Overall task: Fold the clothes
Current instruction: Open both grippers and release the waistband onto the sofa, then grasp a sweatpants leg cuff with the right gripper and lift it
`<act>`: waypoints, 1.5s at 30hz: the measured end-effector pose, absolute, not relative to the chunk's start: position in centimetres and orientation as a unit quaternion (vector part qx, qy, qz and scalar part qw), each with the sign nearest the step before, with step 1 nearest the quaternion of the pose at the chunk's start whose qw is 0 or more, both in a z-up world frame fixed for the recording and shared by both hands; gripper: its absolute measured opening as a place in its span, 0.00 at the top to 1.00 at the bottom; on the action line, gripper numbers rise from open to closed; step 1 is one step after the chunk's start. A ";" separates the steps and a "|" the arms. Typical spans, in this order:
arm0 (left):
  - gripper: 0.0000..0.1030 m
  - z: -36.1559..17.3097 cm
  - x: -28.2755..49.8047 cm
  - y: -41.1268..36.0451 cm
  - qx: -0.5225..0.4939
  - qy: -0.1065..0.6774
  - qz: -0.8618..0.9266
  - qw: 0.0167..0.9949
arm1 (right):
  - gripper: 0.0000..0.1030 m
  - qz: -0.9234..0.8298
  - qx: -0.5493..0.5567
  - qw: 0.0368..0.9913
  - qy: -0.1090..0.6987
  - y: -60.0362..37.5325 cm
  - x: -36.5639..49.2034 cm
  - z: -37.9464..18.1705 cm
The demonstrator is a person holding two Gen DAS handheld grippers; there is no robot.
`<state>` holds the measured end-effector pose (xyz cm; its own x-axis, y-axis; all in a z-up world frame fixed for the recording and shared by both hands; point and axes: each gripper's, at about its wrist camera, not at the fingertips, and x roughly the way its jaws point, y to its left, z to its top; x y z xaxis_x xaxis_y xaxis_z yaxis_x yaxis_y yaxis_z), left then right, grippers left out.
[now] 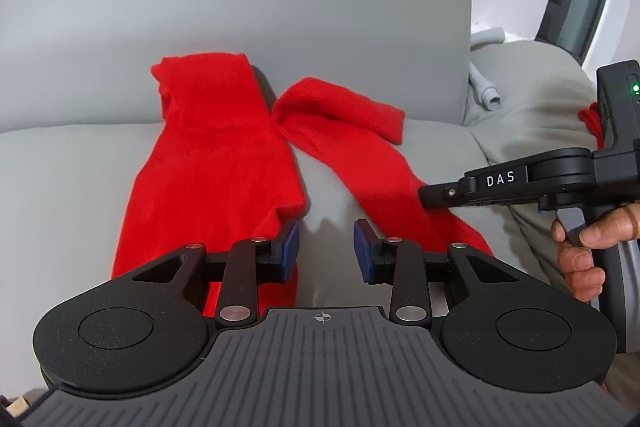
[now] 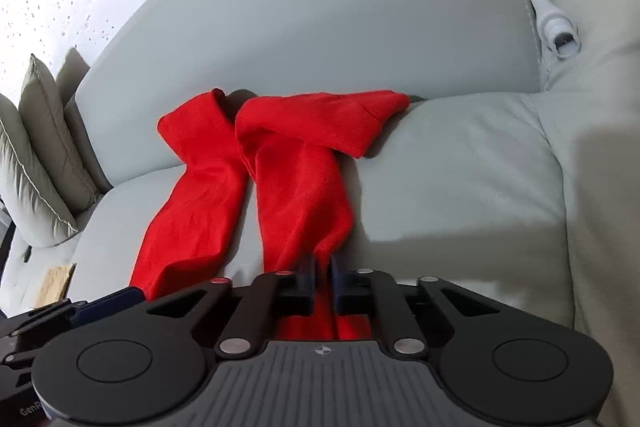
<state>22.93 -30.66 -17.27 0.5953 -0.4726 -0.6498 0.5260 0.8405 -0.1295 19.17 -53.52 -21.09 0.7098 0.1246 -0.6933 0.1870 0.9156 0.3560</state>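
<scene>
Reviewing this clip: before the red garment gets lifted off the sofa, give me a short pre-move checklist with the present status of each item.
1. Right hand-held gripper closed on the red garment: ok, pads pinch a fold of the right-side strip.
2. Left hand-held gripper has a grip: not ok, jaws stand open with grey sofa cushion between them; the left strip's edge lies beside one pad.
3. Both strips lie flat: not ok, their far ends are bunched against the sofa backrest.
4. Grippers apart from each other: ok.
5. Grey hose clear of the cloth: ok, off to the side.
</scene>
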 end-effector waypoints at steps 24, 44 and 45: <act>0.65 -16.3 23.8 -28.8 0.015 0.342 -0.260 0.903 | 0.61 -0.083 0.083 0.908 0.403 -54.6 26.1 -17.1; 0.65 -16.4 26.8 -24.0 -0.040 0.360 -0.218 0.906 | 0.83 -0.146 0.003 0.901 0.409 -51.2 34.8 -18.1; 0.65 -16.2 26.6 -23.9 -0.039 0.356 -0.217 0.908 | 0.83 -0.157 -0.013 0.912 0.379 -51.1 34.0 -16.1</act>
<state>26.65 -23.91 -16.25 0.6531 -0.4213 -0.6292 0.3653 0.9031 -0.2256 34.04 -51.06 -16.08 0.6639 -0.2962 -0.6867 0.2771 0.9503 -0.1419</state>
